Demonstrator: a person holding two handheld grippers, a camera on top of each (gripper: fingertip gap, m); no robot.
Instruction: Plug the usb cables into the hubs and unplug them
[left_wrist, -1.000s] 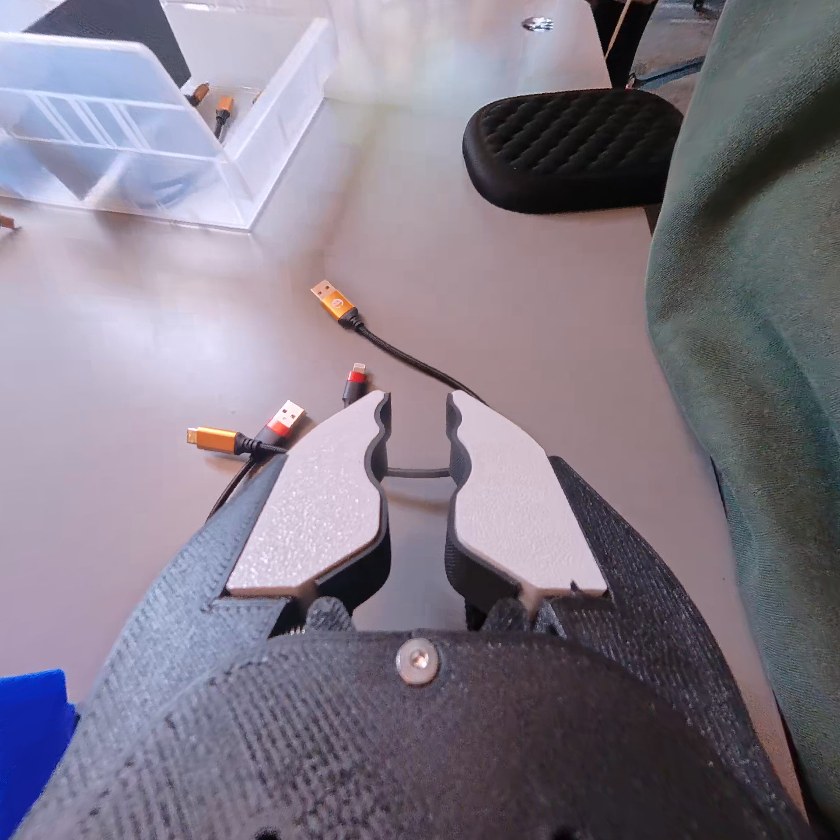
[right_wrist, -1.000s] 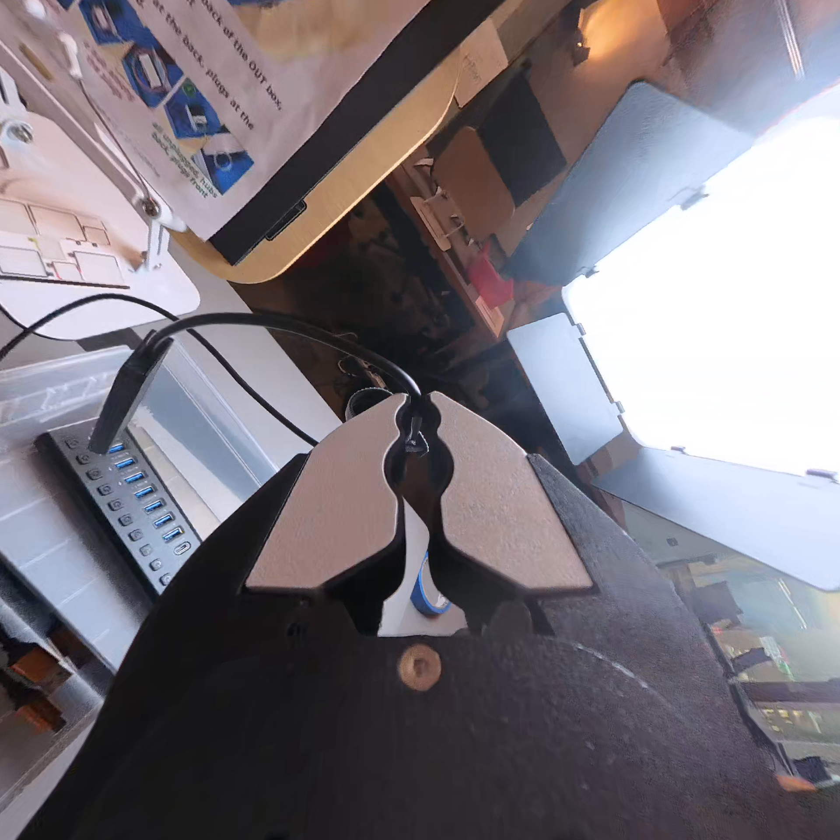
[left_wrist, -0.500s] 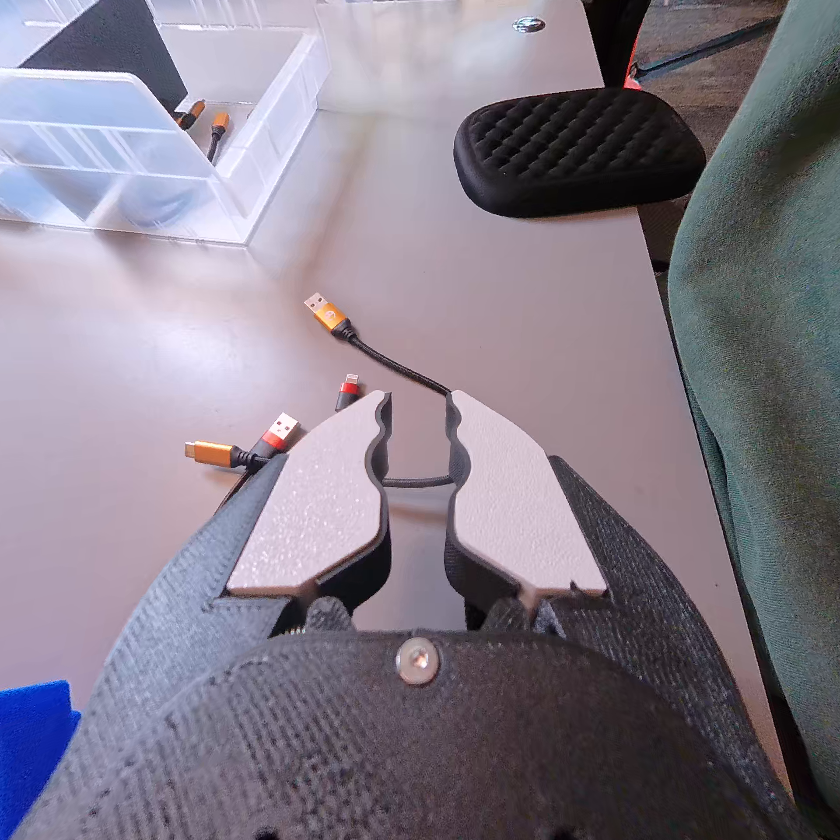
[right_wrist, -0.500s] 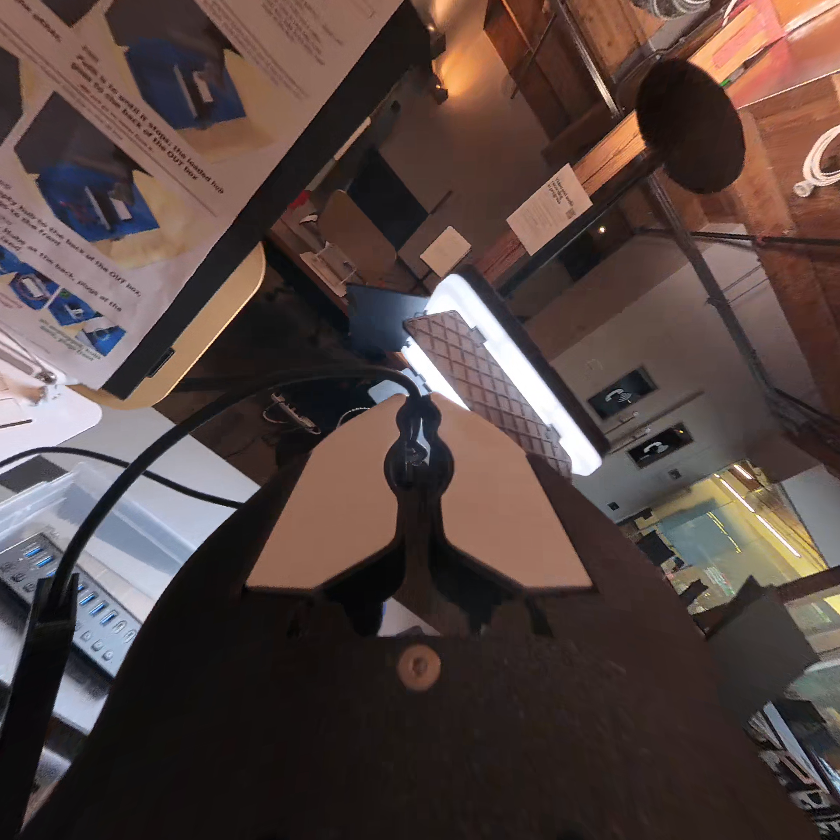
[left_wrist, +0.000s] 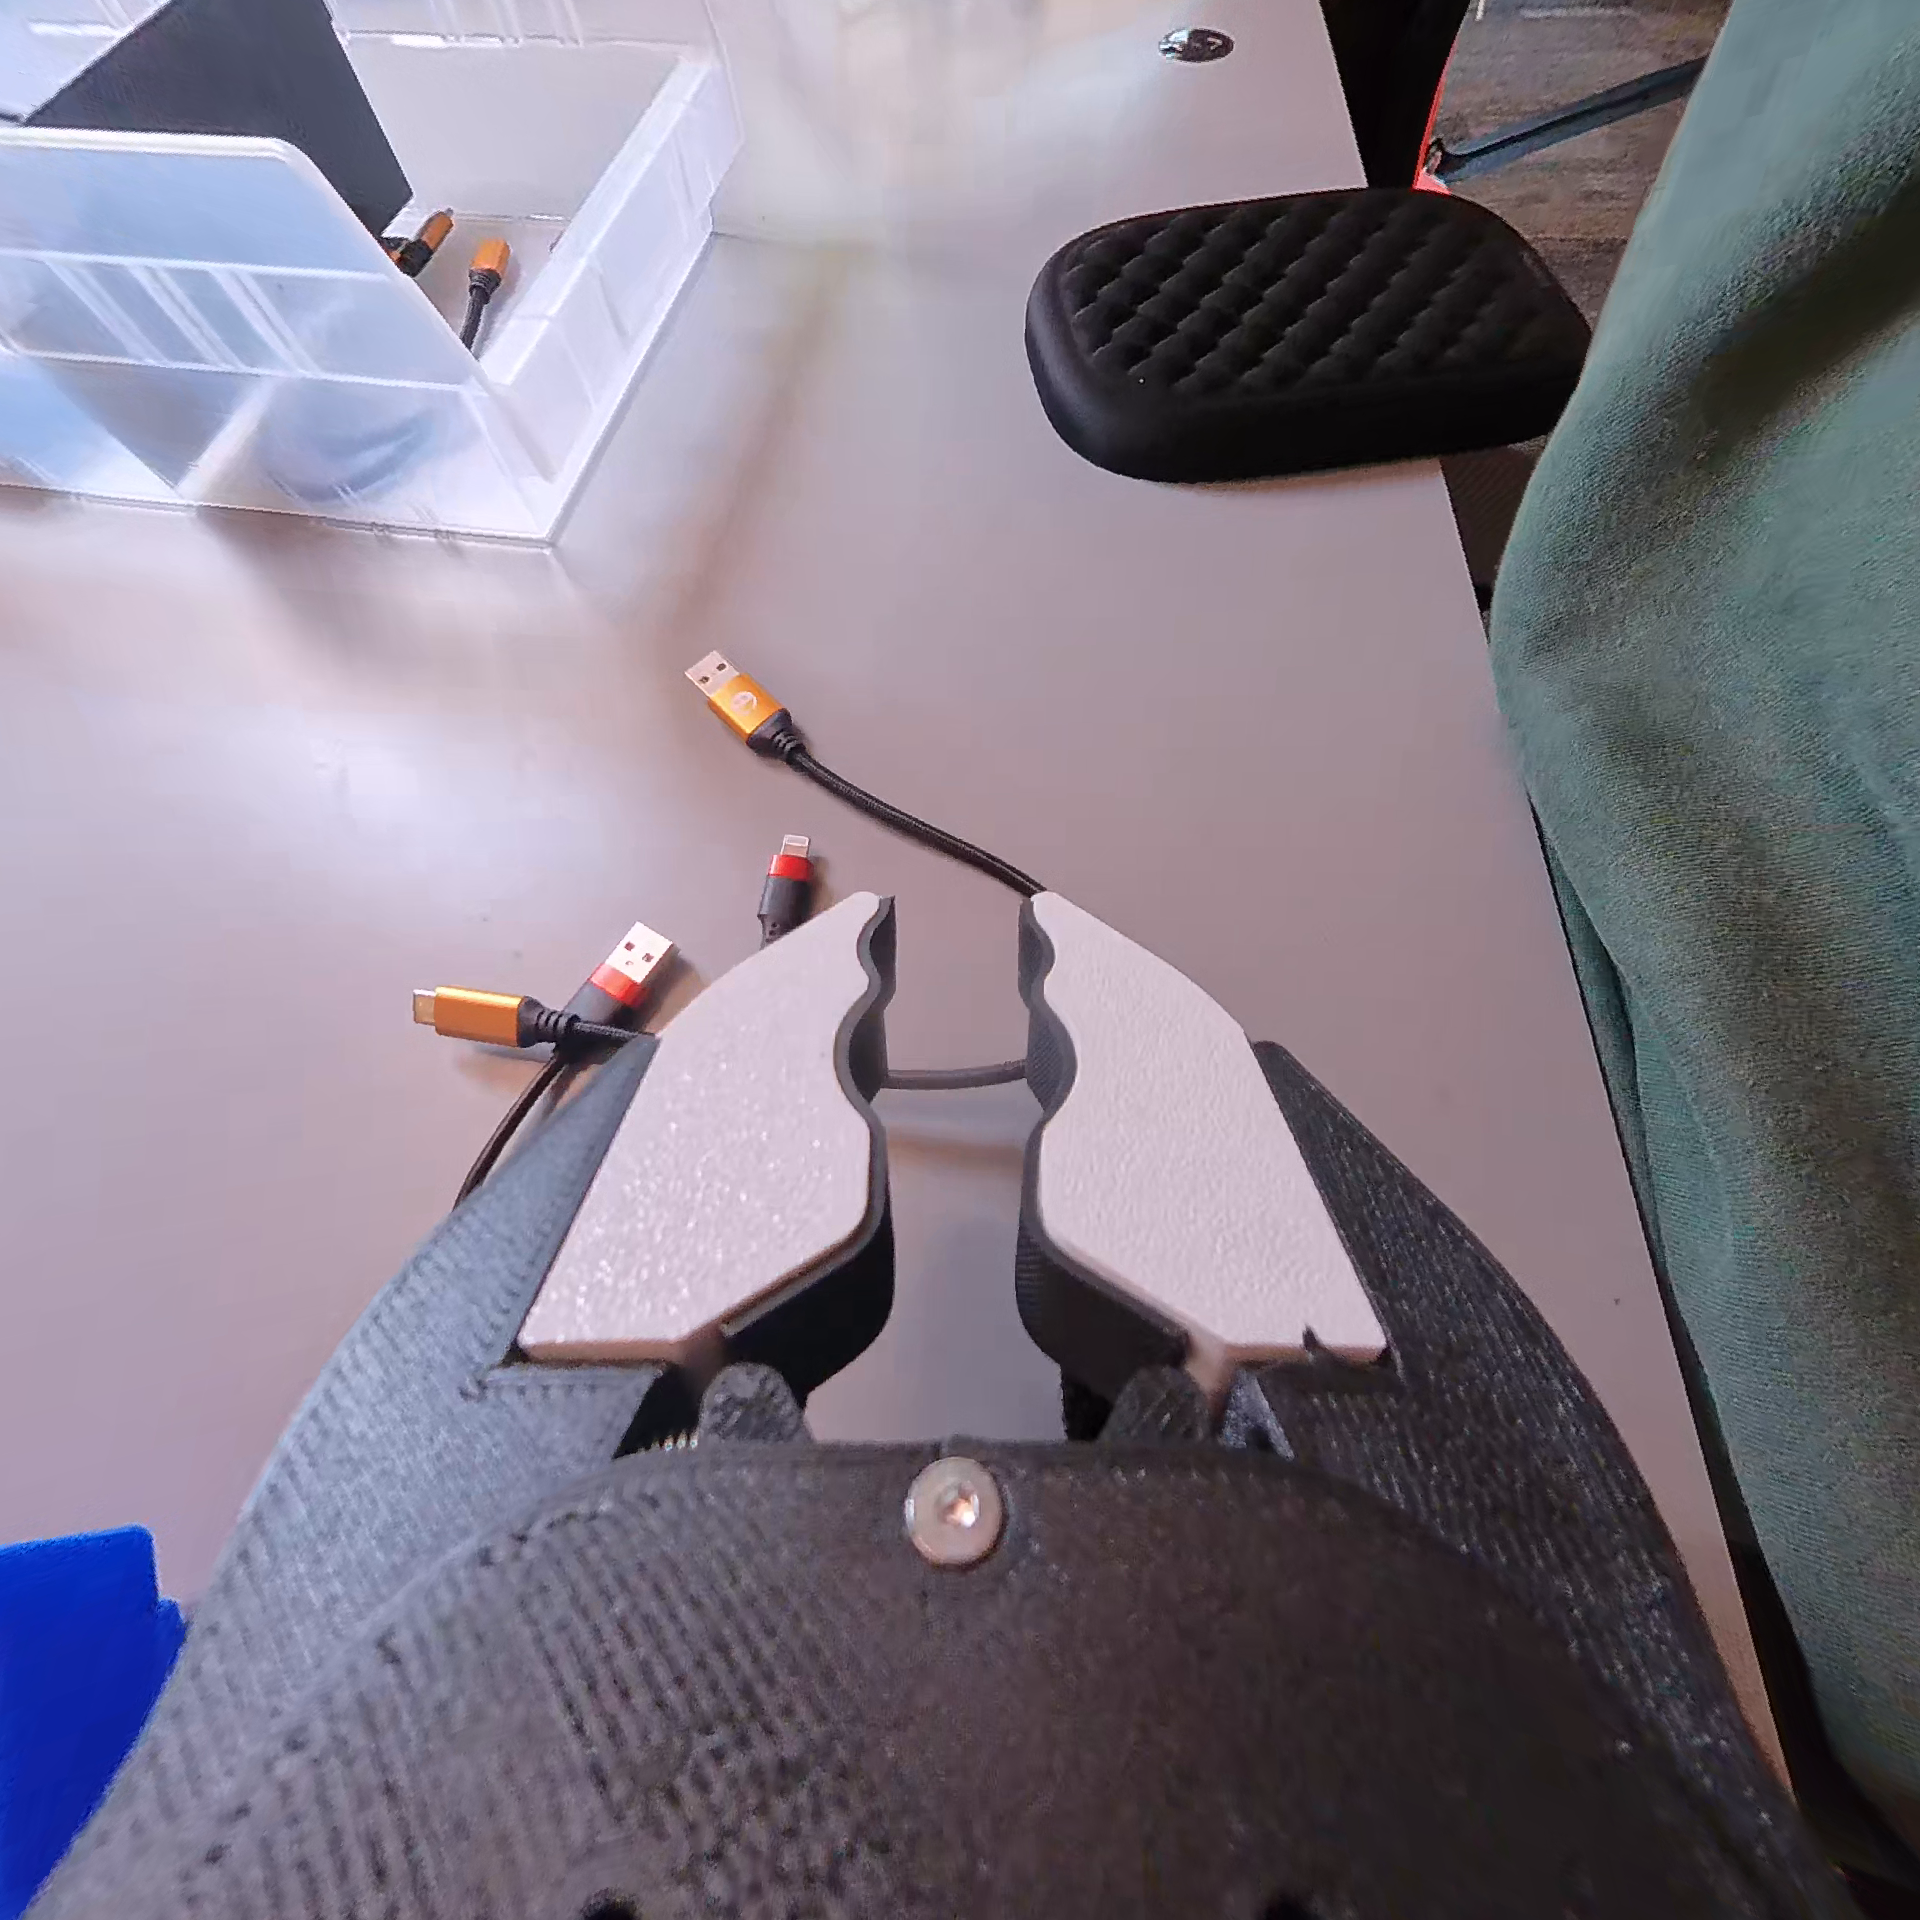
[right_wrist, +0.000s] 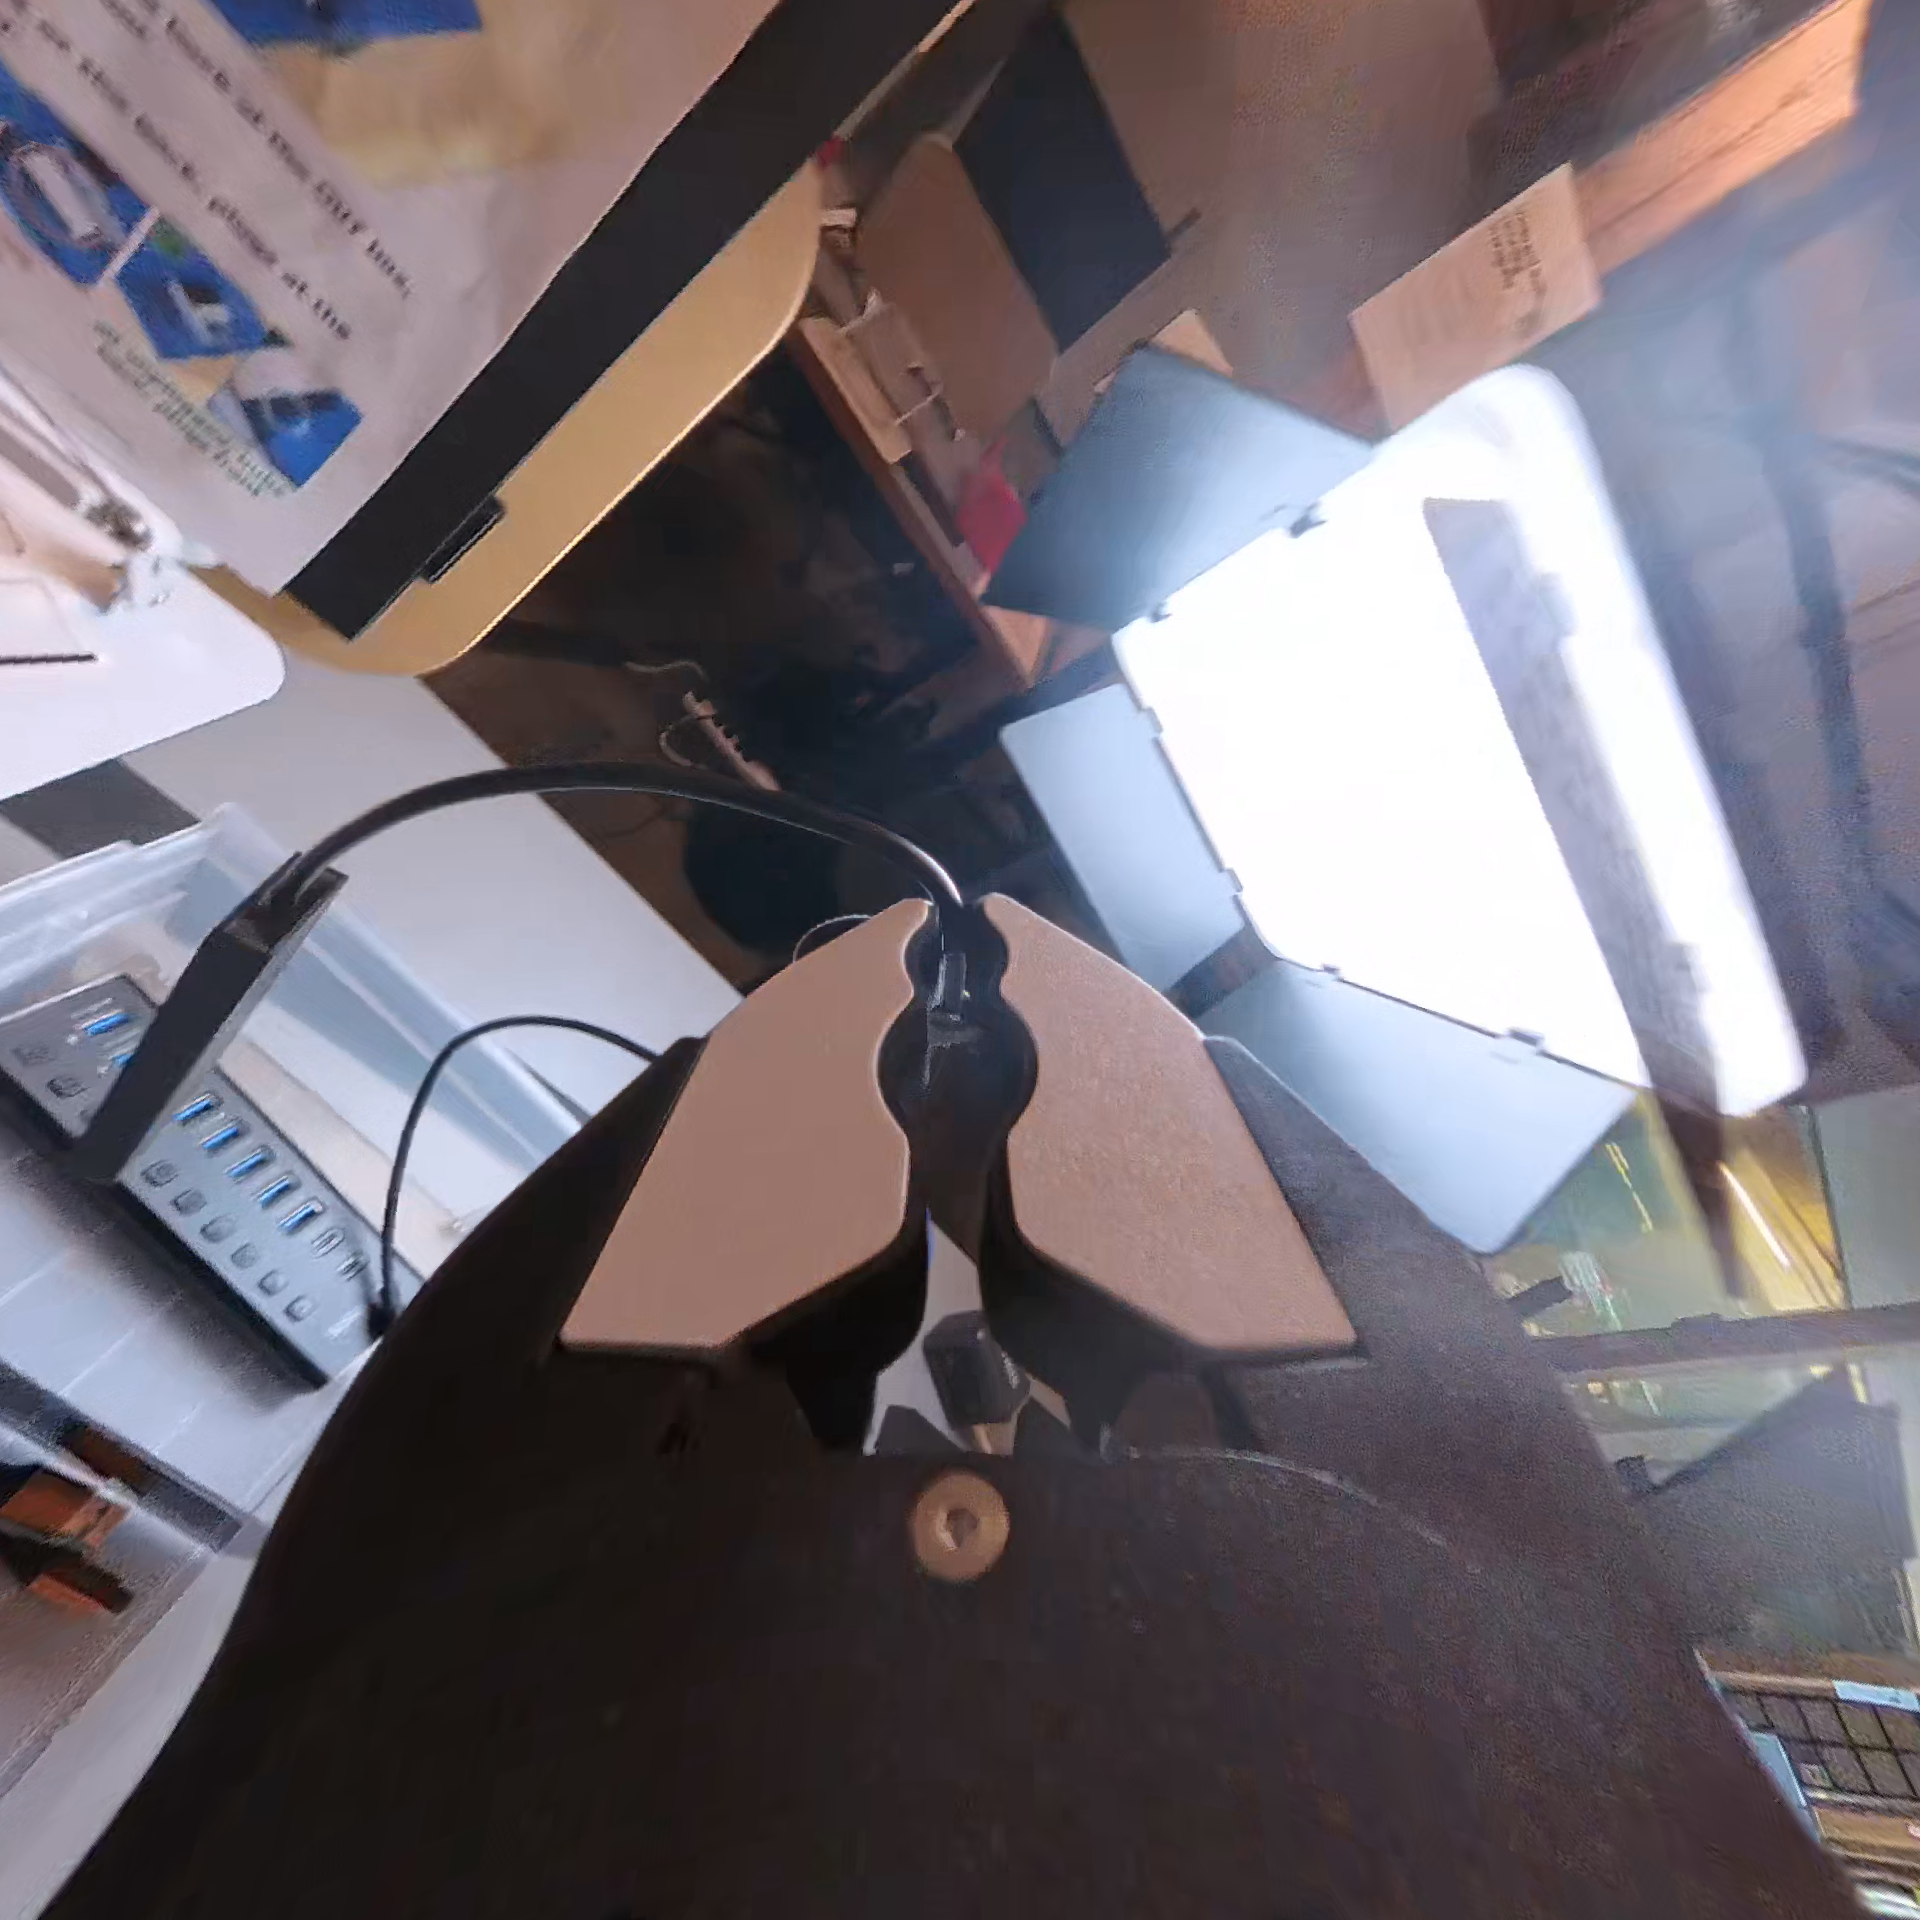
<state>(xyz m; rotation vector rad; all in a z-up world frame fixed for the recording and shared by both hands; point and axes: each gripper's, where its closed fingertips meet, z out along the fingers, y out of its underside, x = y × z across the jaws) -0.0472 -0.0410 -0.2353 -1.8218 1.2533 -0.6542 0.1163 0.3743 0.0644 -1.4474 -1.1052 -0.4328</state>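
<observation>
Four cable ends lie loose on the grey table (left_wrist: 312, 790) ahead of your left gripper (left_wrist: 956, 914): an orange USB-A plug (left_wrist: 734, 698) farthest out, a small red-collared plug (left_wrist: 788, 862) nearer, a red-collared USB-A plug (left_wrist: 630, 968) and an orange small plug (left_wrist: 473, 1011) just beside it, the last two touching or crossing at their cords. The orange USB-A plug's black braided cord (left_wrist: 914, 836) runs back to your right finger's tip and passes across the gap between the two fingers, low against the table. Your left gripper stands partly open — a clear gap, nothing pinched. Two more orange-collared plugs (left_wrist: 457, 255) sit inside the clear plastic bin (left_wrist: 644, 239) far left.

Your right gripper (right_wrist: 956, 909) is closed down on a small black plug (right_wrist: 948, 987), tips nearly meeting around it. From that plug a black cable (right_wrist: 623, 779) arcs left to a slim black hub (right_wrist: 197, 1018) hanging in the air. Behind and below it, one long grey hub (right_wrist: 239, 1216) with a row of blue ports lies in a clear tray (right_wrist: 94, 883), a thin black wire (right_wrist: 416, 1122) plugged at its near end.

Outward — a black padded armrest (left_wrist: 1299, 332), your green sleeve (left_wrist: 1745, 727), a bright light panel (right_wrist: 1403, 748).
</observation>
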